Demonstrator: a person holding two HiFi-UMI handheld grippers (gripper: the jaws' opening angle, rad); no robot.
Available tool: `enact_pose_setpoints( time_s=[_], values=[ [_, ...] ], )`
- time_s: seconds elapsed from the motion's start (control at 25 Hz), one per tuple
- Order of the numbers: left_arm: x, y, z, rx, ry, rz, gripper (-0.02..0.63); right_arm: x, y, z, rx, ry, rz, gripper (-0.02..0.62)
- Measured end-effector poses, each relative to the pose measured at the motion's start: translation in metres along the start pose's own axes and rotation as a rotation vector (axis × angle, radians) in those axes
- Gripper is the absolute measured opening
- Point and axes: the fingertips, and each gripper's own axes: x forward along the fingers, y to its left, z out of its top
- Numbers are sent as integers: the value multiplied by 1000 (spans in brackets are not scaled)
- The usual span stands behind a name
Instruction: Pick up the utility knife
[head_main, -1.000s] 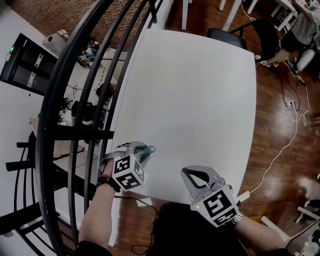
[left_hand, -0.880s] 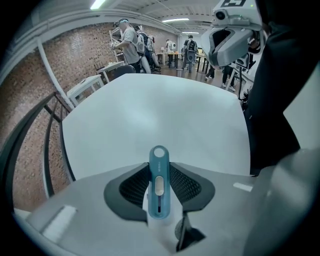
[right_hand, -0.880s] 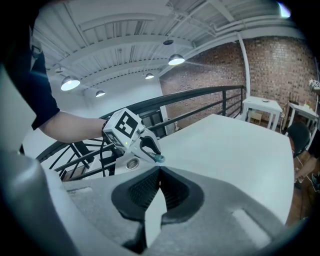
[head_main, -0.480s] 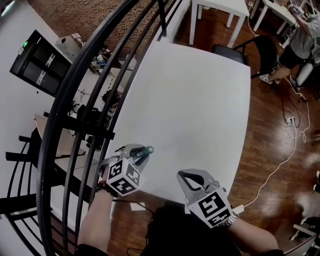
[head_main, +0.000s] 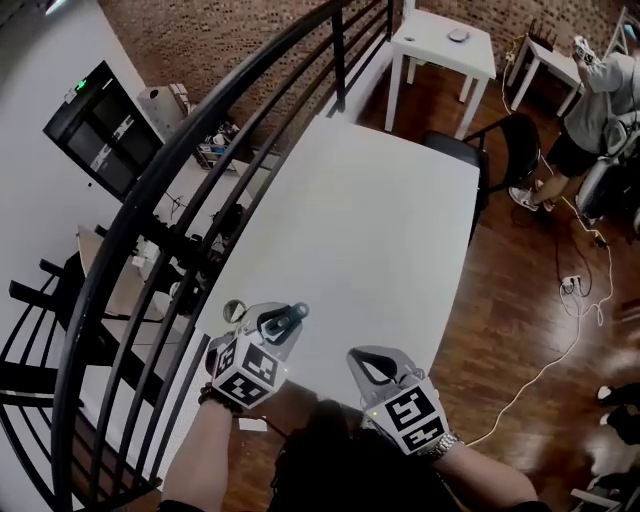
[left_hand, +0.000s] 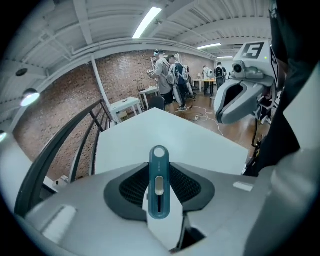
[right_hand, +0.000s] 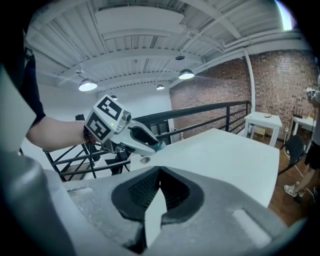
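Now the left tongs (head_main: 284, 318) sit higher and rolled compared with a second ago, marker cube turned more toward the head camera. They're clamped on the teal utility knife (left_hand: 159, 184) same as before, grip unchanged. The knife stands upright between the jaws in the left gripper view, slider facing the camera and hole end up. It's clear of the white desk (head_main: 370, 230), hovering over the near left corner rather than resting on it. The right tongs (head_main: 372, 358) have drifted a bit too, closed with nothing between them, beside the left pair but not touching. The head view has also tipped up, so more of the room shows.

Judgement: the pick-up looks essentially done, knife lifted and held. What's left is keeping the clamp steady; the slim handle could twist if the wrist rolls further.
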Motion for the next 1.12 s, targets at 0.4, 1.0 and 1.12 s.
enact_pose_setpoints(
  time_s=[0.4,1.0,1.12],
  values=[
    [-52,-53,40,-213,-259,116,140,-42,8,-20,-33,-73,-37,-8],
    [-89,-100,108,-433,-545,181,140,-93,-23,-5,-59,-188,-71,-8],
    [-94,-111,114,-430,-568,187,140,-98,-23,-3,-67,-204,-76,-8]
  ],
)
